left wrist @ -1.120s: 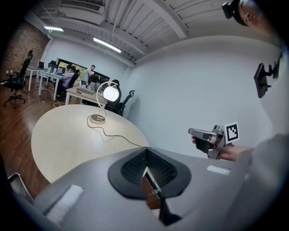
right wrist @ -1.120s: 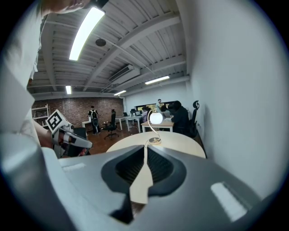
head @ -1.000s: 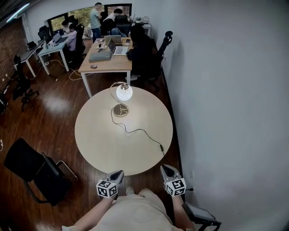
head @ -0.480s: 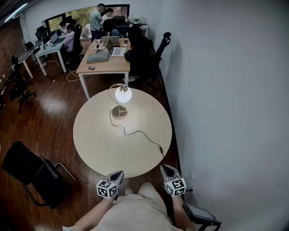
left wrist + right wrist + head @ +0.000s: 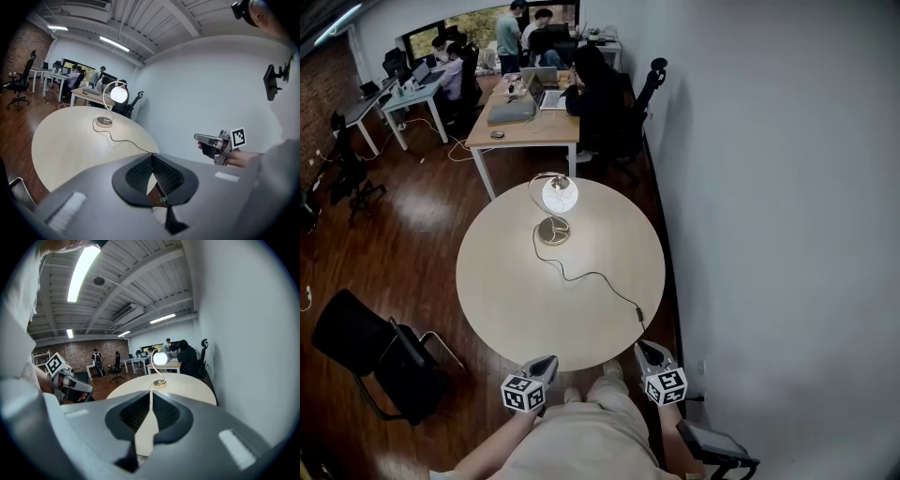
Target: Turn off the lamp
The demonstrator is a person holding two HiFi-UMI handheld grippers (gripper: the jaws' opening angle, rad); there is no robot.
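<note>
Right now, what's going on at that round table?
A person stands at the near edge of the round beige table, with a two-jaw tool in each hand. The left tool and right tool are both shut and empty, and neither touches anything. The gold-based lamp with the glowing white globe is lit on the table's far side. Its black cord trails toward the person.

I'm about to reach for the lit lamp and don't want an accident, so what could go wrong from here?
1. The cord trails across the table to its near right edge, close to the right gripper. A reach could snag it and drag the lamp.
2. The lamp stands on the table's far side, on a thin curved stem and a small base, so a push might tip it.
</note>
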